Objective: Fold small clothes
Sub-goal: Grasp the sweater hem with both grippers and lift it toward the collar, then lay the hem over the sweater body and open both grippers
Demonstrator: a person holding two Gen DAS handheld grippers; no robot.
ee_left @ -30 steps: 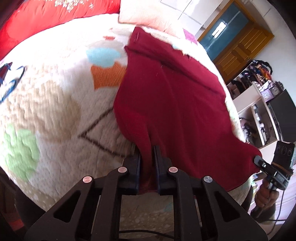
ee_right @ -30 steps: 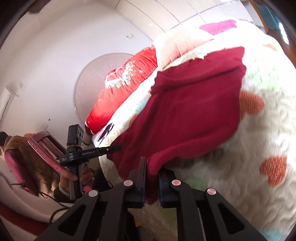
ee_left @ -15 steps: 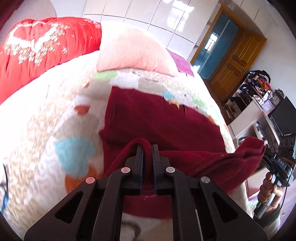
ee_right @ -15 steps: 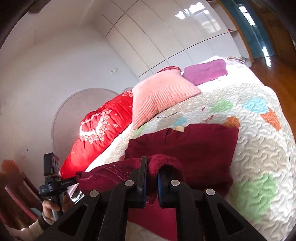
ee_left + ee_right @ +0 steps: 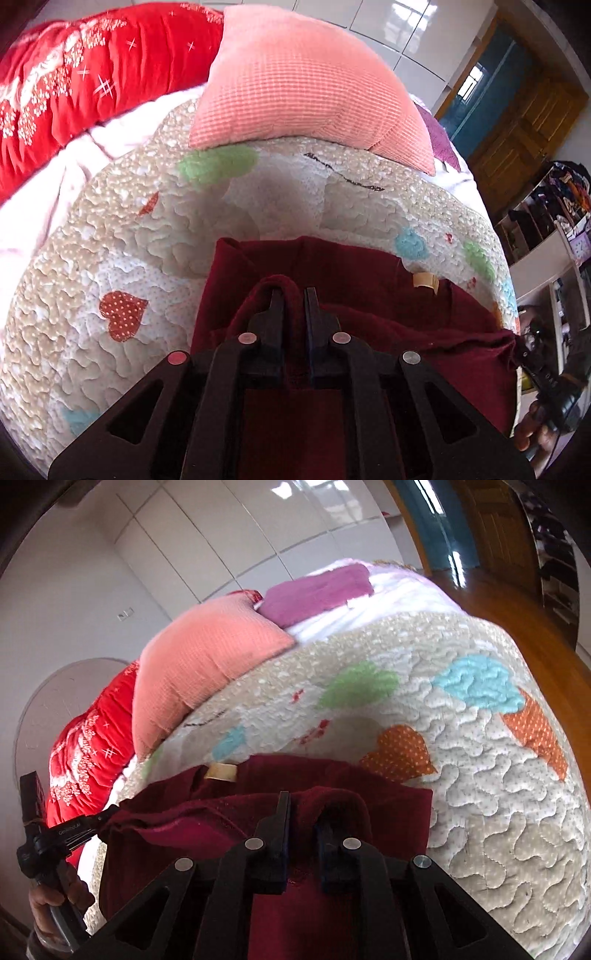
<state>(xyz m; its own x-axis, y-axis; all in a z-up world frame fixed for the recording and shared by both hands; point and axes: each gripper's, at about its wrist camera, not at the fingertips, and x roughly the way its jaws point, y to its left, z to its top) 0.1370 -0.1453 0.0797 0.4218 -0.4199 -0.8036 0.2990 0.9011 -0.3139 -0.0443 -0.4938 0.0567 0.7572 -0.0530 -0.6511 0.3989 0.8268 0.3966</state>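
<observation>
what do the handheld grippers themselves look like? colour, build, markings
Both alike: the left gripper and right gripper have matte black linkage frames with triangular cut-outs, round silver pivot pins, and two thin flat black fingers. The left's outer-left pin looks reddish. Seen from the right wrist, the left handle carries small white lettering, unreadable.

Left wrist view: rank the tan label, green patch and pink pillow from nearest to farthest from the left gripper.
From the left gripper:
1. Tan label, on the garment, just right.
2. Green patch, on the quilt, ahead, slightly left.
3. Pink pillow, at the far end.
</observation>
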